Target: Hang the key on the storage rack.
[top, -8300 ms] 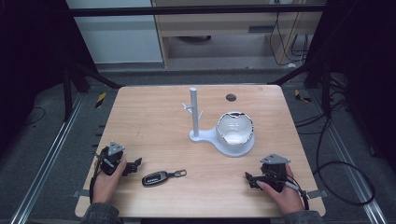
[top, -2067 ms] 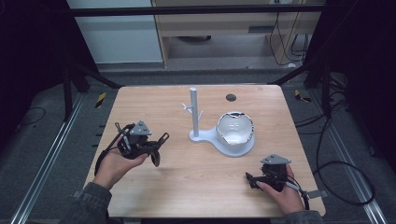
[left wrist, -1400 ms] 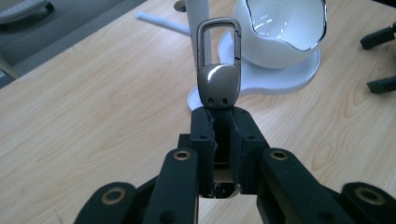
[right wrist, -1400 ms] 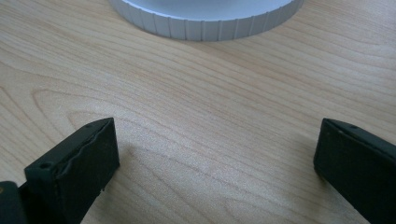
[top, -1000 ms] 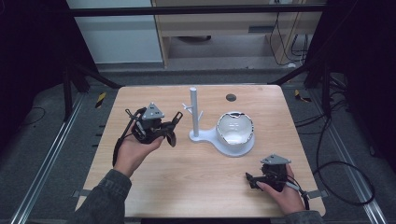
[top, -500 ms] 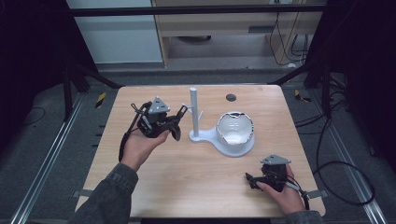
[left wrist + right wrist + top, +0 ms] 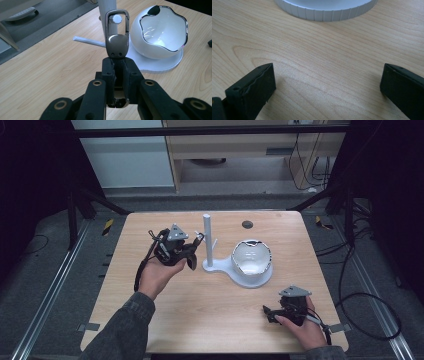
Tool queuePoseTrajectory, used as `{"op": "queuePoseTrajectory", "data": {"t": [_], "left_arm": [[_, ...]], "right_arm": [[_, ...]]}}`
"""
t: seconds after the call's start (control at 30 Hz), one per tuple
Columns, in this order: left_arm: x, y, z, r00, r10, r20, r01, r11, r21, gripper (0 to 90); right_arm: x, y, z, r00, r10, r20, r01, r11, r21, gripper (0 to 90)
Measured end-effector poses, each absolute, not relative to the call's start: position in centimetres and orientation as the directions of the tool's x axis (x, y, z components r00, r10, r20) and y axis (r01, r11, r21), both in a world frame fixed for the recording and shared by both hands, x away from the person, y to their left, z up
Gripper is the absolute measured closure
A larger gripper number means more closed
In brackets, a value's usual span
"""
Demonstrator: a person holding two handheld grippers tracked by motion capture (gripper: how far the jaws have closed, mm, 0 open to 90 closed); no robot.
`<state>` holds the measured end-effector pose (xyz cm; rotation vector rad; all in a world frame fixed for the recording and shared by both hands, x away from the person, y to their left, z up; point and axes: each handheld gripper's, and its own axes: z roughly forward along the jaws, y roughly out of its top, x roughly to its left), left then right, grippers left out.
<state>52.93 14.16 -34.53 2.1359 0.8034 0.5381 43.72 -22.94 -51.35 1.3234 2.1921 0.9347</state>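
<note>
The wooden counter [image 7: 165,320] carries a white stand [image 7: 215,266] with an upright post [image 7: 207,237] and a white bowl [image 7: 252,260] on its base. The left hand [image 7: 157,275] is raised over the counter just left of the post, forearm reaching in from below. The left gripper [image 7: 117,67] is clamped on a key fob [image 7: 117,46], whose ring [image 7: 117,17] is held right at a peg [image 7: 116,18] of the post. The right gripper [image 7: 272,314] is rested on the counter near the front edge, its jaws spread wide and empty.

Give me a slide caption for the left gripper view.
Left tongs hold a key fob, its clip ring lined up with the stand's peg.
</note>
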Motion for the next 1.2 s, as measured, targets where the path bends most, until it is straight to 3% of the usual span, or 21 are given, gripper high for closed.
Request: {"op": "queuePoseTrajectory", "data": {"t": [0.53,1.2], "left_arm": [[53.6,12.8,-35.9,0.683,0.713,0.158,0.349,-0.509,0.787,80.3],[54.2,12.2,-37.4,0.673,0.731,0.109,0.35,-0.445,0.824,80.1]], "right_arm": [[43.7,-22.9,-51.4,-0.47,0.883,-0.014,0.603,0.332,0.725,0.4],[43.6,-22.9,-51.3,-0.464,0.886,-0.003,0.611,0.323,0.723,0.4]]}}
